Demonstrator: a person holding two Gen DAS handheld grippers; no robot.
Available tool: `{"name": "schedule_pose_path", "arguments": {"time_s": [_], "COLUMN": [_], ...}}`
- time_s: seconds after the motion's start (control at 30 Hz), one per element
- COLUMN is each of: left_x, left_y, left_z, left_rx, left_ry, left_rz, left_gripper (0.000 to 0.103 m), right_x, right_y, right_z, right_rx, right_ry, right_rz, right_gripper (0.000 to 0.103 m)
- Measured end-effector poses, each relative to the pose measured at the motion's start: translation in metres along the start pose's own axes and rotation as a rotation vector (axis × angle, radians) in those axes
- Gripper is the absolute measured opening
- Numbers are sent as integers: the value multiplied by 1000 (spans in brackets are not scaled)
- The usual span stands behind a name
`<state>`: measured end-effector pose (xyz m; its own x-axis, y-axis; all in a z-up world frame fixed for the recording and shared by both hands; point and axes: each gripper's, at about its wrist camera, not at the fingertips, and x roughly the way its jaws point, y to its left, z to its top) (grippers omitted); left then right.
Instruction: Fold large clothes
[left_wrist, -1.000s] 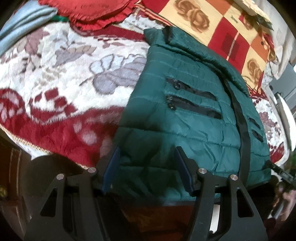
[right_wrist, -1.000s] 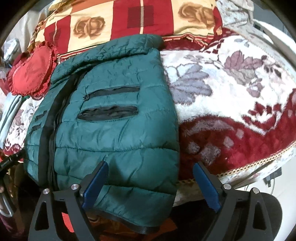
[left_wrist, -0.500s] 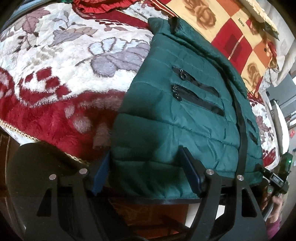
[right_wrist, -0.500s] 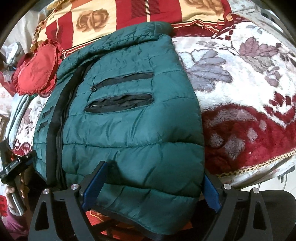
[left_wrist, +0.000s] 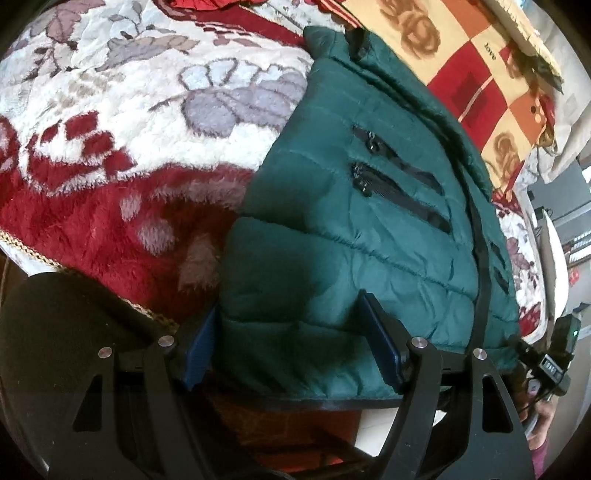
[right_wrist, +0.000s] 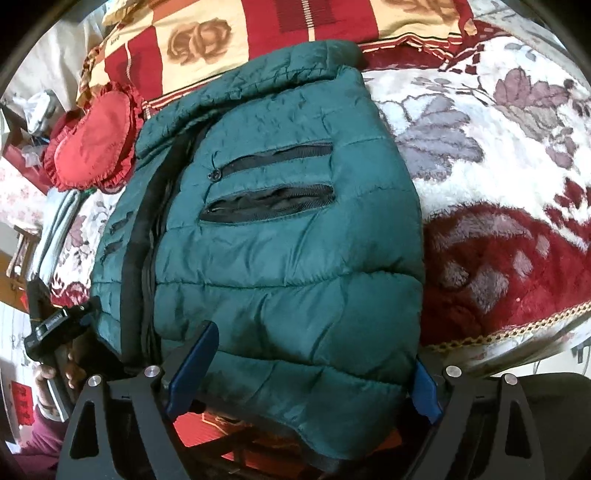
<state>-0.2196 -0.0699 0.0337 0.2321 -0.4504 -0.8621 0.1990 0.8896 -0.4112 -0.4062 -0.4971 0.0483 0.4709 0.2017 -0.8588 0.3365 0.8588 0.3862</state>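
Note:
A dark green puffer jacket (left_wrist: 369, 221) lies zipped on the bed, collar far and hem hanging over the near edge. My left gripper (left_wrist: 291, 347) straddles the hem's left corner. Its blue pads (left_wrist: 201, 350) stand wide beside the padding without visibly squeezing it. In the right wrist view the jacket (right_wrist: 288, 258) shows two black pocket zips. My right gripper (right_wrist: 308, 373) straddles the hem's right corner, and its jaws are closing with the padded fabric between them. A hand holding the other gripper shows at each view's side edge.
A plush red, white and grey floral blanket (left_wrist: 110, 147) covers the bed, its braided border (right_wrist: 517, 332) at the near edge. Behind lie a red frilled cushion (right_wrist: 96, 147) and a rose-patterned checked pillow (right_wrist: 221, 33). Folded pale cloth (right_wrist: 59, 225) sits far left.
Both grippers have tilted down and closed in on the jacket's hem, so each corner now sits between the jaws. The left jaws have spread wider.

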Motion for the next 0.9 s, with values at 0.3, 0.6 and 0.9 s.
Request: {"name": "schedule_pose_path", "arguments": {"time_s": [0.3, 0.6, 0.9], "left_x": [1, -2, -9], "left_y": [-4, -13, -14], "left_z": [-4, -8, -5], "left_rx": [-3, 48, 57], "left_ry": [4, -11, -15], "left_rz": [-20, -29, -2], "left_gripper": [76, 76, 34], "right_x": [-3, 8, -3], "right_y": [-3, 7, 7], "right_z": [3, 8, 7], "right_rx": [-28, -70, -98], "right_ry": [13, 28, -9], "right_rz": [-4, 17, 19], "right_gripper": [61, 62, 26]}}
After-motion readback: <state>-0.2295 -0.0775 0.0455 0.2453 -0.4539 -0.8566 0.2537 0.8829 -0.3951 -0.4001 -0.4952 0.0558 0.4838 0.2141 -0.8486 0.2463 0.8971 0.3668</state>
